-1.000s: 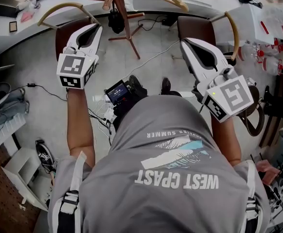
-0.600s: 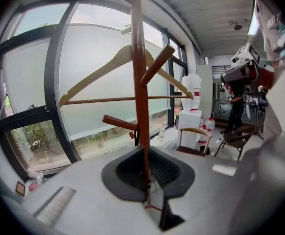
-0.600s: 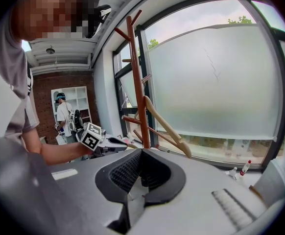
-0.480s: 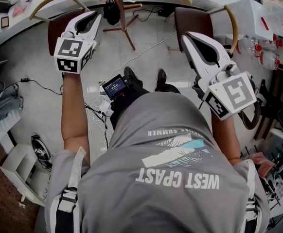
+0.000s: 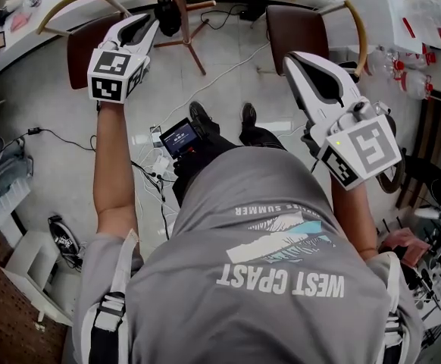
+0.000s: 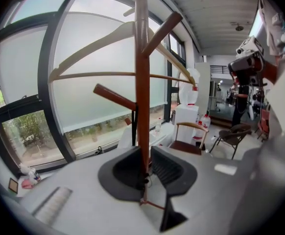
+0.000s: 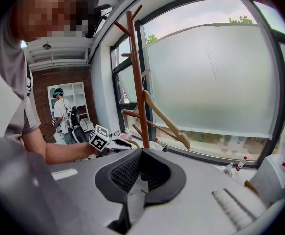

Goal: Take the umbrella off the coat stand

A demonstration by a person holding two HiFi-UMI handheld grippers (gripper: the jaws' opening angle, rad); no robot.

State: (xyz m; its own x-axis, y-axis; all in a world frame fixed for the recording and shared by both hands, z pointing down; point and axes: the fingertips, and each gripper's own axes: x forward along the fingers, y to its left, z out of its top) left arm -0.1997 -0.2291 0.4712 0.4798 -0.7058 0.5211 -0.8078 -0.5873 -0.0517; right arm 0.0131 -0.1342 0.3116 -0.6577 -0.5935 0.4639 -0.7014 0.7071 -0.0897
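Left claw (image 5: 140, 21) edged toward the stand (image 5: 181, 2), jaws parting, empty; right claw (image 5: 293, 58) closed; umbrella (image 5: 167, 17) hangs vertically.

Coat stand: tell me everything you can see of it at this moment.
The coat stand is a slim upright pole of reddish-brown wood with short pegs angling upward from it. A pale wooden hanger with a crossbar hangs on it, and a small dark item dangles beside the pole. Its splayed legs rest on the pale floor by the frosted window.
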